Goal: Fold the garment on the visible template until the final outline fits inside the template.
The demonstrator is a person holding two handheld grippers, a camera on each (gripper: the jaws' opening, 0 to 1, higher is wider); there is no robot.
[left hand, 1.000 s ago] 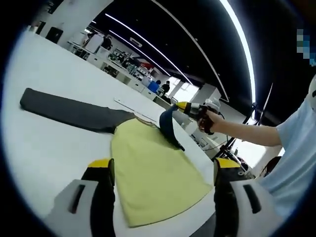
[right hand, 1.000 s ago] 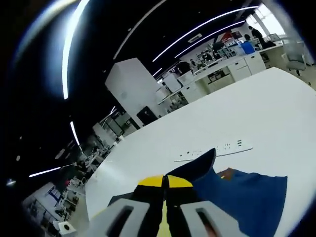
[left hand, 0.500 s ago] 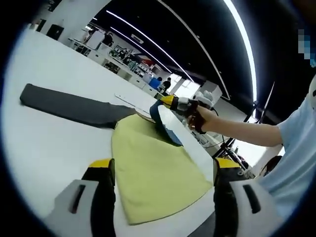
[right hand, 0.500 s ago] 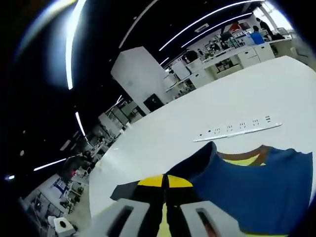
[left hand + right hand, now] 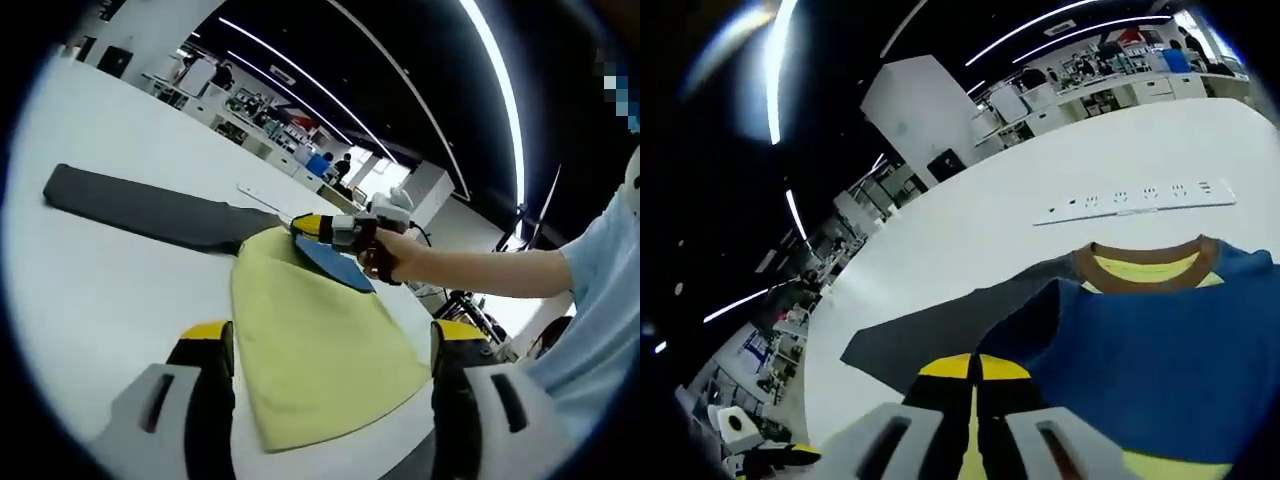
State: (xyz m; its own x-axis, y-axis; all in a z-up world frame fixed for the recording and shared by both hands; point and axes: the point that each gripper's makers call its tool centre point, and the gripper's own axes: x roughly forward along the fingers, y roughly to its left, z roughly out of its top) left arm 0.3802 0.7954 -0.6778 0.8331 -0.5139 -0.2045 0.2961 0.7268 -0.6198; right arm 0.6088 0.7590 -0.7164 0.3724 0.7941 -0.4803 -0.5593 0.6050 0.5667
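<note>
Three-coloured garment point(image 5: 310, 340): yellow body, blue panel, grey sleeve.

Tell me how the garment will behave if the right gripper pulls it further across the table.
Probably floppy: the garment bends where the right gripper pinches its blue edge. Likely light, lifted by one corner. The grey sleeve lying flat on the table may drag behind.

Large open-plan lab or workshop hall, long light strips point(image 5: 300, 75) running across a dark ceiling, rows of cluttered workbenches point(image 5: 1120, 85) standing beyond the white table point(image 5: 970, 250), people working there
</note>
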